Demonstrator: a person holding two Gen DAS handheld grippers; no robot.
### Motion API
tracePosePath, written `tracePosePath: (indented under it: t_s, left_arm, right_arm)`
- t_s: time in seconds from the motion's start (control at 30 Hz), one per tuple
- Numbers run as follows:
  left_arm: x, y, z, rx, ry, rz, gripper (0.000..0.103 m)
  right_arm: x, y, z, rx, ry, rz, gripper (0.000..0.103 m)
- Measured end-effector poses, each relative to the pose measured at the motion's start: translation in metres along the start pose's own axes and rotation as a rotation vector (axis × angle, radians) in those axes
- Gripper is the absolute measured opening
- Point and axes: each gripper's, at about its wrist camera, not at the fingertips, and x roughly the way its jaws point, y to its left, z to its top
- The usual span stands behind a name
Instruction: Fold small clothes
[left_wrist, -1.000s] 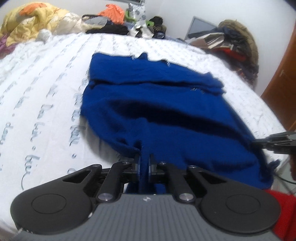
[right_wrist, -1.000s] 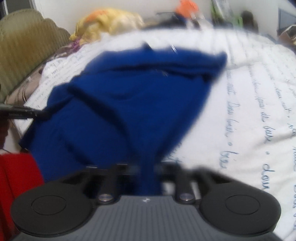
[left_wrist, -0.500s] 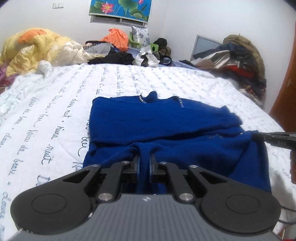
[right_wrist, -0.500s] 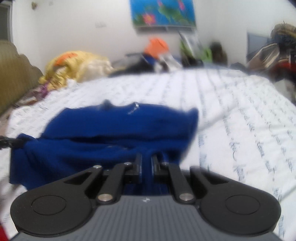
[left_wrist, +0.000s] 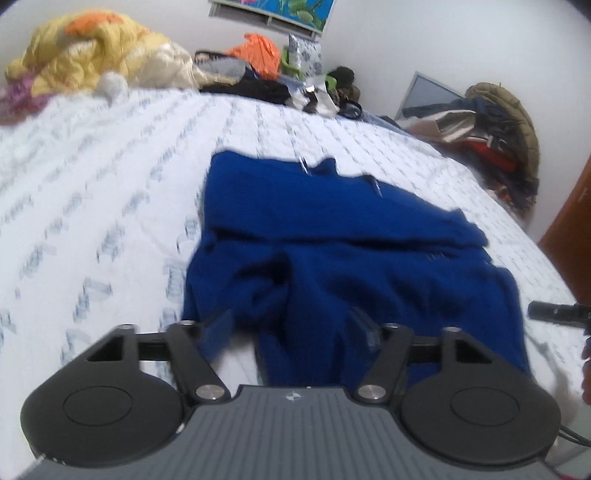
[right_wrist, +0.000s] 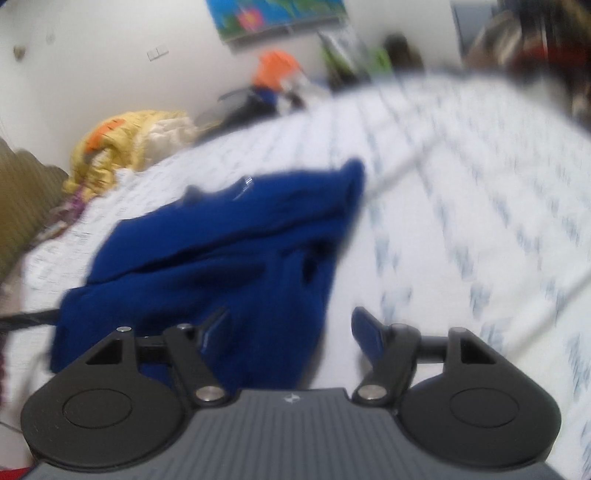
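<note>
Left tongs (left_wrist: 291, 325) were spreading apart, fingers wide, pads off the cloth; a rumpled edge of the blue sweater (left_wrist: 332, 251) lay loose between them, not pinched. Right tongs (right_wrist: 290, 326) were spreading too, fingers clear of each other; the sweater's near corner sat between them toward the left finger, with bare sheet by the right finger, nothing gripped. Right view was badly blurred, so fine contact there was hard to tell.

Sweater lay on the white bed sheet (left_wrist: 110, 192) with grey script print, upper part folded over in a flat band across the far side, lower part bunched and creased near the tongs. From the left view, the tip of the right tongs showed at the right edge, just beside the sweater's side. Pile of yellow bedding (left_wrist: 85, 59) and loose clothes (left_wrist: 258, 55) sat at the far end of the bed, well apart from the sweater.
</note>
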Motion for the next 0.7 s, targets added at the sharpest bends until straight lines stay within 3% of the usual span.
tracePosePath:
  t_s: [0.03,0.07,0.13,0.23,0.33,0.37,0.4,0.43,0.47,0.57,0.7]
  left_arm:
    - [-0.001,0.002,-0.005,-0.021,0.021,-0.017,0.044]
    - [0.000,0.004,-0.009,-0.042,0.043,-0.033,0.043]
    - [0.002,0.006,-0.017,-0.069,0.073,-0.059,0.042]
    - [0.000,0.000,-0.023,-0.029,0.053,-0.044,0.042]
    - [0.005,-0.004,-0.022,-0.028,0.050,-0.048,0.038]
    - [0.006,-0.005,-0.022,-0.028,0.050,-0.043,0.032]
    - [0.008,-0.006,-0.021,-0.026,0.057,-0.040,0.016]
    - [0.009,-0.006,-0.023,-0.031,0.065,-0.046,0.009]
    - [0.008,-0.006,-0.024,-0.037,0.060,-0.046,0.009]
    - [-0.006,-0.016,-0.024,0.012,0.016,-0.030,0.009]
    - [-0.048,-0.029,-0.012,0.069,-0.069,-0.076,0.009]
  right_arm:
    - [-0.004,-0.002,-0.006,0.026,0.021,0.031,0.071]
    - [-0.005,-0.003,-0.012,0.044,0.046,0.057,0.071]
    - [-0.007,0.001,-0.023,0.054,0.084,0.080,0.071]
    - [-0.006,0.013,-0.035,0.038,0.107,0.099,0.065]
    - [-0.001,0.026,-0.037,0.010,0.106,0.115,0.040]
    - [0.002,0.028,-0.037,0.003,0.107,0.116,0.029]
    - [0.005,0.029,-0.037,-0.004,0.108,0.114,0.019]
    - [0.008,0.030,-0.036,-0.009,0.108,0.105,0.016]
    - [0.009,0.031,-0.036,-0.010,0.103,0.099,0.009]
    - [0.003,0.027,-0.034,0.006,0.083,0.112,0.006]
    - [-0.026,0.022,-0.024,0.042,0.030,0.216,0.006]
